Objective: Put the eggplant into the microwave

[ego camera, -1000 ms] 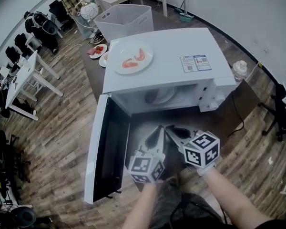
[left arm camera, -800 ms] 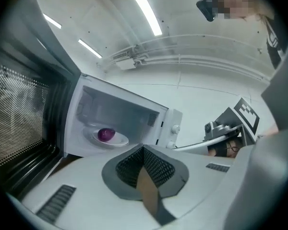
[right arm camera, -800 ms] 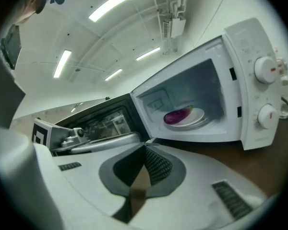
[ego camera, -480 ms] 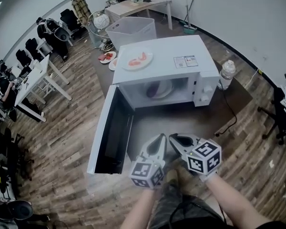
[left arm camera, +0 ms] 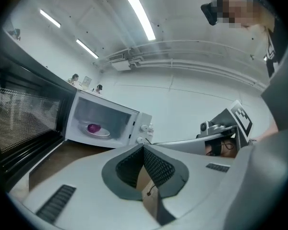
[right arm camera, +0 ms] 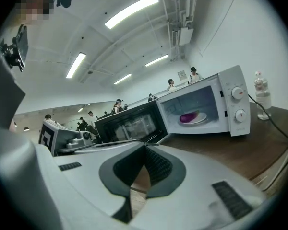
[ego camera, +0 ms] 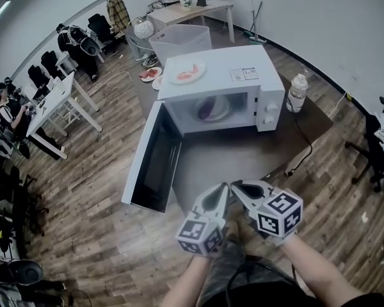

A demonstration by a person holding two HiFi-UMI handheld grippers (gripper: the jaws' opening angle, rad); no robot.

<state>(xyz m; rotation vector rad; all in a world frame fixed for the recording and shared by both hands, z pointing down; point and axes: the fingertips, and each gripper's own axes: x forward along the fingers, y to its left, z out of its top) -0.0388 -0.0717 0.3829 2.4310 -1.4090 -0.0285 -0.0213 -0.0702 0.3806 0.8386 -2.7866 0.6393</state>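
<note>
The purple eggplant (ego camera: 206,110) lies on a white plate (ego camera: 219,111) inside the white microwave (ego camera: 243,72), whose door (ego camera: 155,162) hangs wide open to the left. Both grippers are held side by side well in front of the oven, near the table's front edge. The left gripper (ego camera: 223,188) is shut and holds nothing. My right gripper (ego camera: 236,185) is shut and empty too. In the left gripper view the eggplant (left arm camera: 93,128) shows far off past the shut left gripper (left arm camera: 144,147). The right gripper view shows the eggplant (right arm camera: 188,117) beyond the shut right gripper (right arm camera: 145,146).
A plate of red food (ego camera: 186,73) sits on the microwave's top. A water bottle (ego camera: 297,93) stands right of it, and a black cable (ego camera: 301,152) trails off the brown table (ego camera: 243,158). A white bin (ego camera: 179,40), desks, chairs and people are behind.
Both grippers have drawn back from the microwave's mouth toward me and risen a little, still shut. The eggplant stays on its plate inside and the door stays open.
</note>
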